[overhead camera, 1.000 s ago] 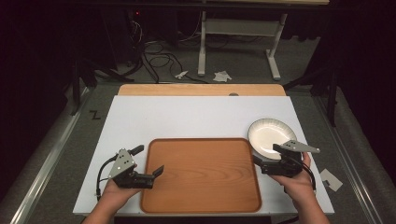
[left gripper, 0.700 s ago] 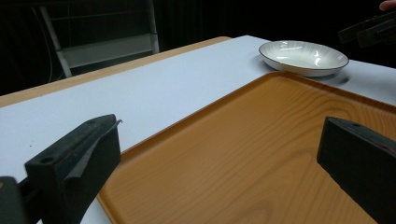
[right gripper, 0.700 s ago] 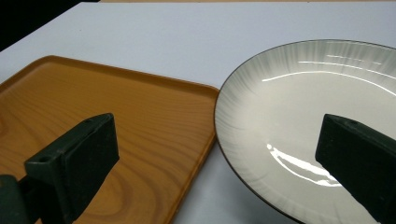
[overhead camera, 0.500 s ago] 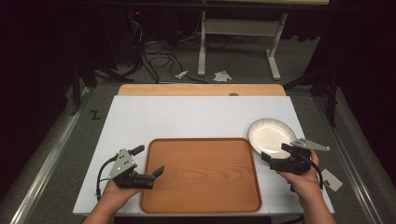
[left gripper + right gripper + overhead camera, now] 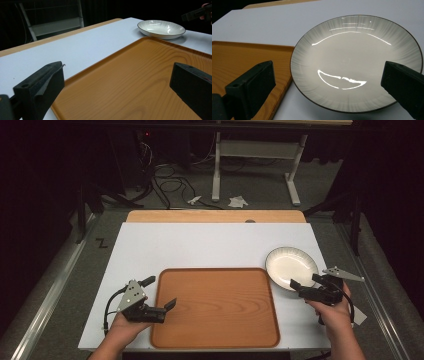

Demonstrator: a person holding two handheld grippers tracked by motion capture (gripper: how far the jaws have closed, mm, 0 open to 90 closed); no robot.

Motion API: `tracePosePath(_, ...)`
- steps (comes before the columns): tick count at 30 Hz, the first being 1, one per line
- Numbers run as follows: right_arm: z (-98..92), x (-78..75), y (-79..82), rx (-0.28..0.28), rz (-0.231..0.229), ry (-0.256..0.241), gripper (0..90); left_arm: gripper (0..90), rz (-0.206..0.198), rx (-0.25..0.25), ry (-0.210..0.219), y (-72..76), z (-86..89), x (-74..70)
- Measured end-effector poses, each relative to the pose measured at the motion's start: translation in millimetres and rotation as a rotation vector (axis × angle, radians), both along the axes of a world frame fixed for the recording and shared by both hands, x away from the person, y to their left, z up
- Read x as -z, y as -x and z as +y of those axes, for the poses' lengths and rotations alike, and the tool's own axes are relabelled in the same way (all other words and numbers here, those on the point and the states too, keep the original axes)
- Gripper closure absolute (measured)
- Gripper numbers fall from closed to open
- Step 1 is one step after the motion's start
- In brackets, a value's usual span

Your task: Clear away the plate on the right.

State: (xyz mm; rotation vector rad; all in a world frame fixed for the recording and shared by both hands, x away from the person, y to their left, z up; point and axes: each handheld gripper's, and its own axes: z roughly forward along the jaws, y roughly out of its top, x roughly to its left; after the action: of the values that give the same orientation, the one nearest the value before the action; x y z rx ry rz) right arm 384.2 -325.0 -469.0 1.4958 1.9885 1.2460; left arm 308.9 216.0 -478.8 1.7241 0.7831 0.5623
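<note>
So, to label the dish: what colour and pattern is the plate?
White plate with faint grey radial streaks and a thin dark rim, best seen in the right gripper view.

So the left gripper (image 5: 117, 82) has its two black jaws spread wide apart, nothing between them. They hang over the near-left corner of the wooden tray (image 5: 140, 75): one jaw sits over the tray's left rim, the other over its bare wood. Past the tray's far edge, just beside it, a white plate (image 5: 161, 28) with a thin dark rim rests on the white table (image 5: 75, 50). Beyond the plate, the other gripper (image 5: 197, 13) pokes in.
</note>
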Motion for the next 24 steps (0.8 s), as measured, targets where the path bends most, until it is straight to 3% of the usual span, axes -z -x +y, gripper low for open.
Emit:
tracePosePath(19,-22.6,8.4,-6.1,0.108,0.065,-0.021,0.0,0.5,-0.004,0.001,-0.004,-0.1,-0.4,0.4)
tracePosePath(23,-23.0,10.1,-8.2,0.117,0.080,-0.013,0.0,0.5,-0.004,0.001,-0.011,-0.7,-0.8,1.2)
tracePosePath(24,-22.2,11.3,-10.0,0.123,0.095,0.010,0.0,0.5,-0.003,0.000,-0.010,-1.0,-0.9,1.3)
